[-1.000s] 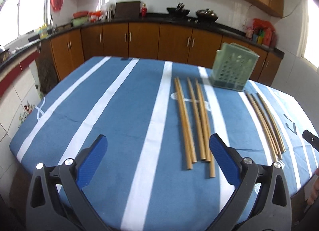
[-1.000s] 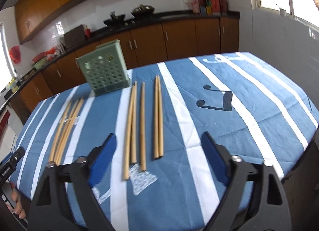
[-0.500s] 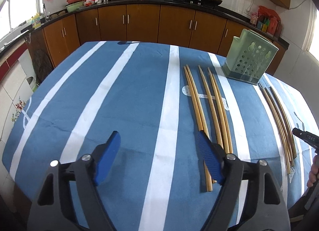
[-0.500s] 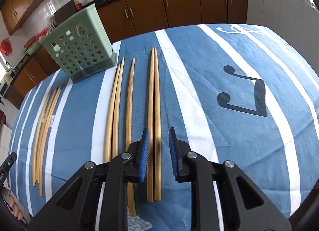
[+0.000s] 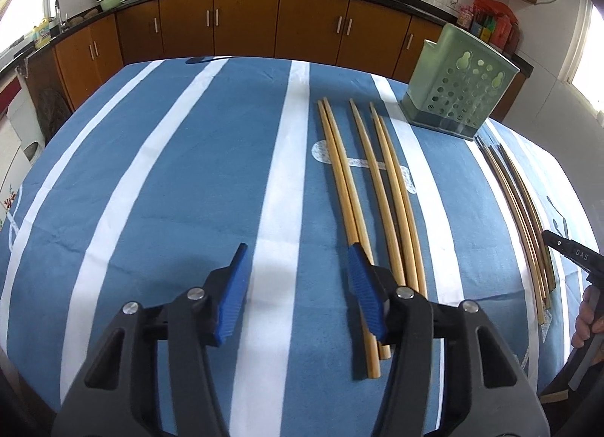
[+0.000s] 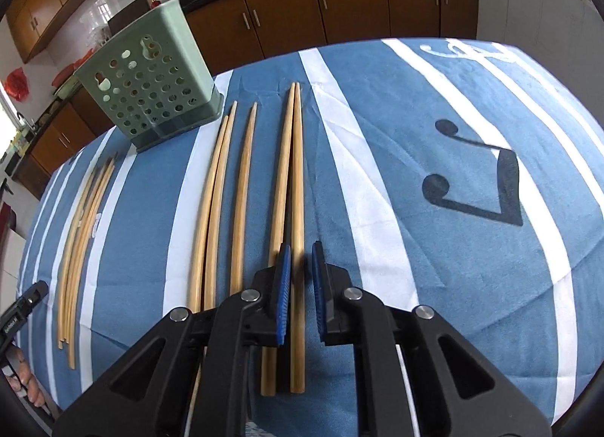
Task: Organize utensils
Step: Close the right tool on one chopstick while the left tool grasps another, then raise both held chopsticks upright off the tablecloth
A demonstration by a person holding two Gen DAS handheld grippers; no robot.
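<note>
Nothing is sorted yet, as far as we can see. The green holder (image 6: 151,85) stands at the far side of the striped cloth (image 6: 434,135), and we see no chopstick in it through its holes.

All the chopsticks lie flat on the cloth: a thin bundle (image 6: 81,244) at the left in the right-wrist view, three loose ones (image 6: 226,191) near the middle, and a pair (image 6: 292,187) just to their right.

Our right gripper (image 6: 301,293) is closing over that pair's right stick, the blue pads almost on it, but a sliver of gap shows, so we judge it not yet gripped.

Our left gripper (image 5: 298,293) is half open and closing on nothing, over bare cloth.

Every stick is left to move.
</note>
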